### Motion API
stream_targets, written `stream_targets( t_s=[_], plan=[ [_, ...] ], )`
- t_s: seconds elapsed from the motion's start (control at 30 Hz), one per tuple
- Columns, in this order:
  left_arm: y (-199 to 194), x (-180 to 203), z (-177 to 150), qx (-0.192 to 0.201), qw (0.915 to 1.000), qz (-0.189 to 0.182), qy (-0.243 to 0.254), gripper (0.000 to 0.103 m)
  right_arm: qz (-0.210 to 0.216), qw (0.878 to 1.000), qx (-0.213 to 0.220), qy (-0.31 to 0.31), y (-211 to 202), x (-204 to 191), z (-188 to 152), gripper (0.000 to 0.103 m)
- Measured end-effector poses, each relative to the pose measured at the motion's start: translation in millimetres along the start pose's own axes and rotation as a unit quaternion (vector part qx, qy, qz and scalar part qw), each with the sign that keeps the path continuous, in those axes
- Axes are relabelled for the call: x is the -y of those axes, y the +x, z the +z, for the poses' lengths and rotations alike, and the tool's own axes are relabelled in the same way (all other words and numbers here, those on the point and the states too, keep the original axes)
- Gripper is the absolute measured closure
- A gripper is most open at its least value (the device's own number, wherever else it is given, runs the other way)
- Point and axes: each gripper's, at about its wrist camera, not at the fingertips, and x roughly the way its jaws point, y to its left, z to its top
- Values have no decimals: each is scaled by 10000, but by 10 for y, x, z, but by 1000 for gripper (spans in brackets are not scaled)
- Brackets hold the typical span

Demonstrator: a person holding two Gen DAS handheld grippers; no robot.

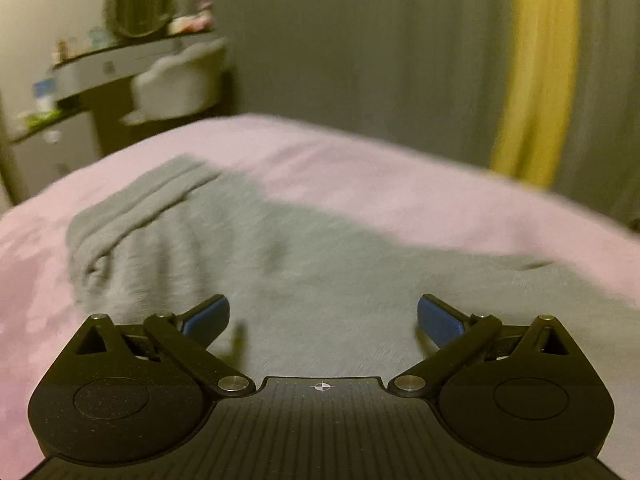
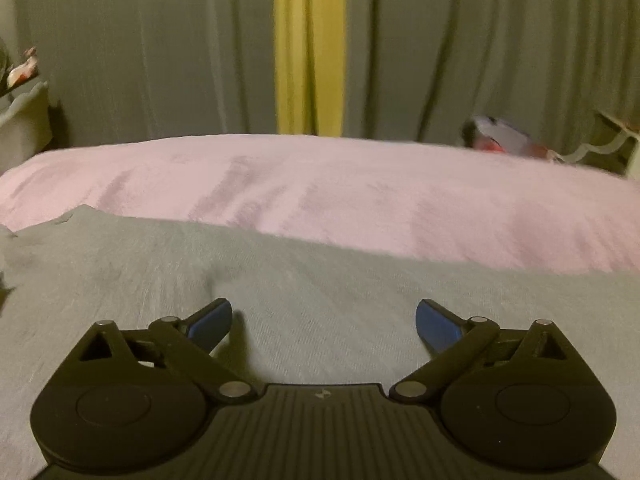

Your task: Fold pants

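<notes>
Grey pants lie spread on a pink bedcover, with a bunched, ribbed end at the far left. My left gripper is open and empty, just above the grey cloth. In the right wrist view the same grey pants fill the near half of the frame on the pink bedcover. My right gripper is open and empty, low over the cloth. Neither gripper holds any fabric.
Grey curtains with a yellow strip hang behind the bed. A shelf unit with a round mirror and small bottles stands at the far left, with a white chair beside it. A blurred white and red object lies past the bed's far right edge.
</notes>
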Motion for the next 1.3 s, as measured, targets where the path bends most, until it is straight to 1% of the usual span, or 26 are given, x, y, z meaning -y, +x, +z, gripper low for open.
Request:
stream_targets(
  t_s=[0.03, 0.07, 0.1, 0.13, 0.17, 0.2, 0.23, 0.27, 0.3, 0.33, 0.37, 0.4, 0.47, 0.53, 0.67, 0.8, 0.87, 0.9, 0.97, 1.03, 1.07, 1.13, 1.2, 1.23, 1.27, 1.3],
  plan=[
    [-151, 98, -10, 115, 9994, -335, 30, 0, -141, 9997, -120, 144, -93, 94, -65, 4],
    [-271, 237, -41, 199, 9976, -640, 178, 0, -255, 9990, -244, 260, -152, 167, -119, 4],
    [-375, 434, -108, 195, 9938, -982, 485, 0, -404, 9976, -407, 388, -216, 251, -196, 4],
    [-419, 595, -180, 96, 9887, -1261, 808, 0, -468, 9968, -457, 458, -258, 300, -251, 4],
    [-440, 812, -292, -38, 9794, -1580, 1257, 0, -504, 9964, -464, 492, -300, 340, -306, 4],
    [-438, 981, -398, -120, 9709, -1752, 1629, 0, -530, 9964, -471, 475, -308, 348, -321, 4],
    [-413, 1160, -522, -177, 9617, -1790, 2069, 0, -549, 9963, -490, 446, -291, 347, -319, 4],
    [-360, 1299, -627, -218, 9548, -1690, 2437, 0, -554, 9965, -482, 410, -248, 344, -318, 4],
    [-286, 1388, -700, -279, 9508, -1566, 2658, 0, -575, 9967, -453, 365, -195, 342, -324, 4],
    [-252, 1406, -711, -270, 9508, -1597, 2640, 0, -592, 9971, -351, 315, -135, 347, -327, 4],
    [-222, 1400, -668, -302, 9528, -1683, 2507, 0, -587, 9976, -244, 272, -106, 362, -322, 4],
    [-181, 1371, -593, -416, 9564, -1734, 2312, 0, -580, 9980, -155, 195, -54, 377, -294, 4],
    [-67, 1299, -479, -569, 9640, -1701, 1964, 0, -560, 9982, -51, 211, 33, 410, -225, 4],
    [38, 1286, -401, -680, 9661, -1650, 1866, 0, -571, 9982, 35, 165, 99, 430, -181, 4],
    [216, 1301, -300, -503, 9710, -1535, 1764, 0, -600, 9979, 161, 163, 180, 438, -130, 4],
    [278, 1287, -242, -315, 9721, -1555, 1730, 0, -556, 9980, 268, 161, 244, 469, -91, 4],
    [322, 1216, -175, -287, 9753, -1554, 1543, 0, -529, 9979, 336, 191, 239, 501, -104, 4],
    [345, 1165, -151, -269, 9785, -1489, 1401, 0, -494, 9979, 368, 220, 252, 520, -106, 4],
    [422, 1032, -102, -259, 9852, -1286, 1106, 0, -405, 9976, 451, 323, 285, 582, -88, 4],
    [433, 904, -62, -256, 9888, -1176, 884, 0, -376, 9975, 462, 391, 299, 615, -62, 4],
    [412, 857, -48, -241, 9906, -1013, 890, 0, -370, 9975, 456, 396, 284, 613, -56, 4],
    [335, 727, -46, -182, 9927, -450, 1104, 0, -400, 9979, 365, 361, 205, 626, -32, 4],
    [255, 563, -20, -128, 9910, -28, 1336, 0, -756, 9967, 109, 274, 78, 668, 13, 4],
    [239, 495, 8, -96, 9899, 186, 1403, 0, -958, 9947, -24, 364, -8, 738, 28, 4],
    [198, 415, 40, -49, 9889, 458, 1412, 0, -1091, 9922, -120, 585, -124, 863, 39, 4],
    [150, 337, 71, -32, 9893, 579, 1340, 0, -1161, 9887, -123, 945, -280, 1042, 40, 4]
  ],
)
